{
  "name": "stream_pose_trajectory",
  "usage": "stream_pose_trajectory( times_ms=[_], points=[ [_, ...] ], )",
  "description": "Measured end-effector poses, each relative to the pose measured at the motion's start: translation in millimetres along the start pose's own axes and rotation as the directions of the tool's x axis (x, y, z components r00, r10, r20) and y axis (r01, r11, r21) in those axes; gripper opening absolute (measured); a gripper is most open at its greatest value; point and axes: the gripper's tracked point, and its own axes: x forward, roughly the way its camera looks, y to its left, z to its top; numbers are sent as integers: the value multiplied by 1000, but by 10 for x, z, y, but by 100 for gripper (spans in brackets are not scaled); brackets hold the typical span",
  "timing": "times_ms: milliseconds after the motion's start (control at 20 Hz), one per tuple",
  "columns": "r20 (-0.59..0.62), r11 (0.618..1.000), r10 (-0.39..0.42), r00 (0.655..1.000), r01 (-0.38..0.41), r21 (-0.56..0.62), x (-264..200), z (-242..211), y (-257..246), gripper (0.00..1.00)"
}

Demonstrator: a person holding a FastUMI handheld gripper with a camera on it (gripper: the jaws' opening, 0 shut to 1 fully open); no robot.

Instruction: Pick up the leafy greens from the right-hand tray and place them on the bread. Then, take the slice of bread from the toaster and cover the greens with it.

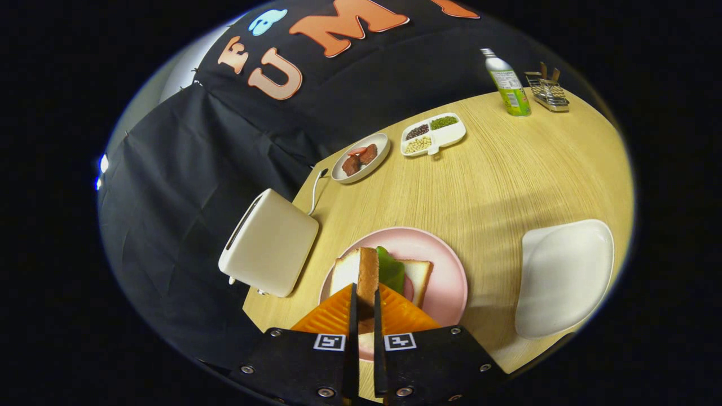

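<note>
- While the gripper (364,307) hangs over the pink plate (445,265), its two fingers (352,316) are drawn in narrow and press on a bread slice (368,273) held on edge between them.
- That held slice stands upright above the plate, its crust edge facing the camera.
- On the plate lies a second slice (416,276), flat, with the greens (390,269) on top of it, just beside and partly behind the held slice.
- The toaster (271,242) sits just beside the plate, at the table (507,175) edge near the black cloth, its cord (316,189) running toward a small dish (361,158) of reddish food.
- The white tray (564,276) lies on the plate's other side, apart from it.
- Far beyond the fingers stand a divided dish (433,135) of beans, a bottle (507,83) and a wire rack (547,91).
</note>
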Motion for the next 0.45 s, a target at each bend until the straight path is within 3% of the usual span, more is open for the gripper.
stream_pose_trajectory(
  times_ms=[300, 450],
  points=[
    [24, 999, -37, 999, 38, -12, 8, 36, -138, 11],
    [32, 994, -98, 995, 100, -46, 43, 22, -258, 26]
  ],
)
